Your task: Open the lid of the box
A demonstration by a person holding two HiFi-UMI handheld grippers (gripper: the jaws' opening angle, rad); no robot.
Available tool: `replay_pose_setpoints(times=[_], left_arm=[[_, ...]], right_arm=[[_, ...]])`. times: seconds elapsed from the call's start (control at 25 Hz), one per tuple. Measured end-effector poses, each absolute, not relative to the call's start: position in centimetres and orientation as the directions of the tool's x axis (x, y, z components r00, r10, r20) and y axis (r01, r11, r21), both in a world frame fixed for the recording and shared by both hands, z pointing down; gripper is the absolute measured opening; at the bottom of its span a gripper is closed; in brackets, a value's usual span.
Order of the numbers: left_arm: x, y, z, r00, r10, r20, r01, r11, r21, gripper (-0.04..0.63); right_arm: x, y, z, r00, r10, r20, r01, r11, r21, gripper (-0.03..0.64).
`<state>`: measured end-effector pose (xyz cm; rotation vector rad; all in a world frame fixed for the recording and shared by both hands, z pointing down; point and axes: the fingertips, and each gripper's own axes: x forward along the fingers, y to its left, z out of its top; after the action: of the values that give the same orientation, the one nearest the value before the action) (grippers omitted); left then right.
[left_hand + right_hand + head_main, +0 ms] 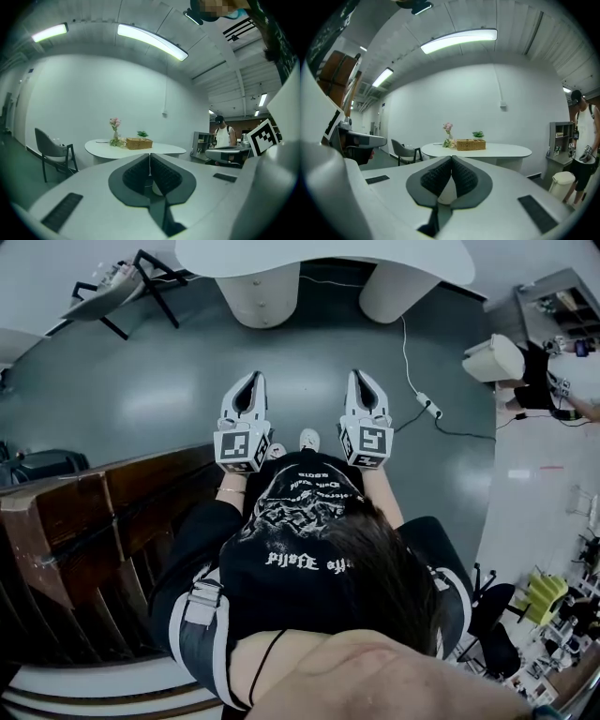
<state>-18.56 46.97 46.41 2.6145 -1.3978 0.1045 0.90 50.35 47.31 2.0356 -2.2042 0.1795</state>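
both the left tool [254,379] and right tool [360,376] are closed, empty, far from the box [138,143].

- looks like an office or lab-type workspace, not a home
- white oval desk [497,151], grey chair [51,147], plain white wall [93,93]
- long strip lights [459,40] overhead, grey floor [169,390] with a power strip [428,407] and cable

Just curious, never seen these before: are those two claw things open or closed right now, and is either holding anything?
Left gripper: closed, holding nothing.
Right gripper: closed, holding nothing.
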Motion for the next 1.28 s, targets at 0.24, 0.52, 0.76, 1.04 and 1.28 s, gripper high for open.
replay_pose_setpoints(times=[0.24, 0.52, 0.76, 1.04, 1.28], left_arm=[[-15.4, 46.0, 46.2, 0.550, -0.821, 0.153, -0.835, -0.538, 0.116, 0.025], [-12.2, 43.2, 46.5, 0.548, -0.825, 0.134, -0.836, -0.537, 0.114, 0.025], [-11.4, 41.6, 46.7, 0.551, -0.823, 0.137, -0.835, -0.540, 0.110, 0.025], [-12.0, 38.8, 47.8, 0.559, -0.815, 0.155, -0.829, -0.545, 0.125, 0.025], [-11.7, 33.8, 48.3, 0.579, -0.801, 0.149, -0.815, -0.562, 0.145, 0.025]], right_arm=[[3.5, 49.0, 47.0, -0.120, -0.981, 0.155, -0.993, 0.121, -0.002, 0.026], [6.6, 46.3, 48.4, -0.123, -0.980, 0.154, -0.992, 0.122, -0.015, 0.026], [7.0, 44.9, 48.9, -0.135, -0.977, 0.162, -0.991, 0.133, -0.022, 0.026], [6.5, 42.5, 49.7, -0.129, -0.975, 0.179, -0.992, 0.128, -0.016, 0.026], [7.3, 38.6, 50.1, -0.096, -0.973, 0.211, -0.995, 0.099, 0.002, 0.026]])
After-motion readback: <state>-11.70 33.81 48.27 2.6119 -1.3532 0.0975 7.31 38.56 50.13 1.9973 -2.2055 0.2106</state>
